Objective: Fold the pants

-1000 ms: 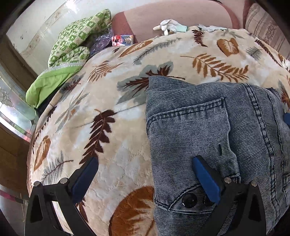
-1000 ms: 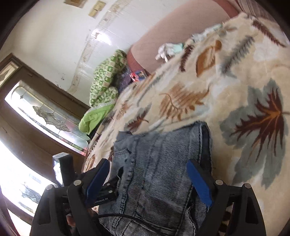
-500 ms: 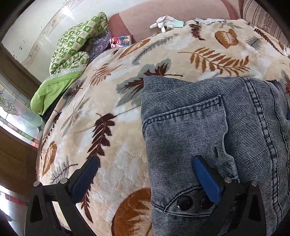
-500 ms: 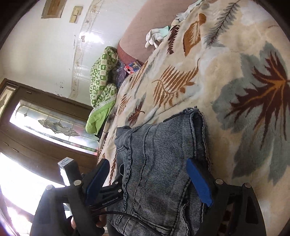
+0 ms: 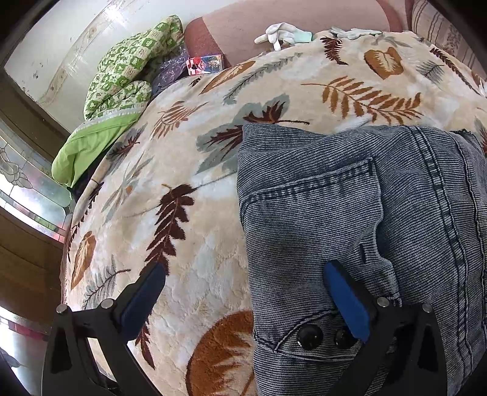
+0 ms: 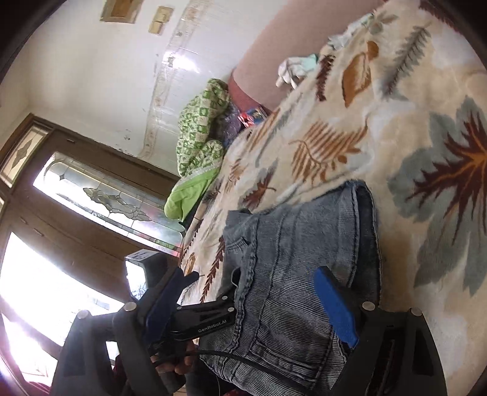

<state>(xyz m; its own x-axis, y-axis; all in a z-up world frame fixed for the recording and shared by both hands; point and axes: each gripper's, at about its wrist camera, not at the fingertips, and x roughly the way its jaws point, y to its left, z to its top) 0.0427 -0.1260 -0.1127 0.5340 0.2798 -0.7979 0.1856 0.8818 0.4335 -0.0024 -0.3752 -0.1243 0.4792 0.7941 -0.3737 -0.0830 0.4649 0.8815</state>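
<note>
The folded blue denim pants (image 5: 365, 213) lie on a leaf-patterned blanket (image 5: 182, 182), with a back pocket and two dark buttons (image 5: 310, 336) facing up near me. My left gripper (image 5: 243, 289) is open and empty above the pants' left edge, one blue finger over the blanket and one over the denim. In the right wrist view the pants (image 6: 298, 249) lie below my right gripper (image 6: 249, 292), which is open and empty. The other hand-held gripper (image 6: 201, 323) shows at the pants' left side.
A green patterned quilt (image 5: 121, 79) is piled at the bed's far left by a small red box (image 5: 204, 64). White gloves (image 5: 283, 32) lie at the pink headboard (image 5: 274, 12). A wooden door with glass panes (image 6: 91, 195) stands to the left.
Both grippers stay open. The left view has shifted slightly over the pants. The right gripper has tilted and moved, showing more of the wall and door.
</note>
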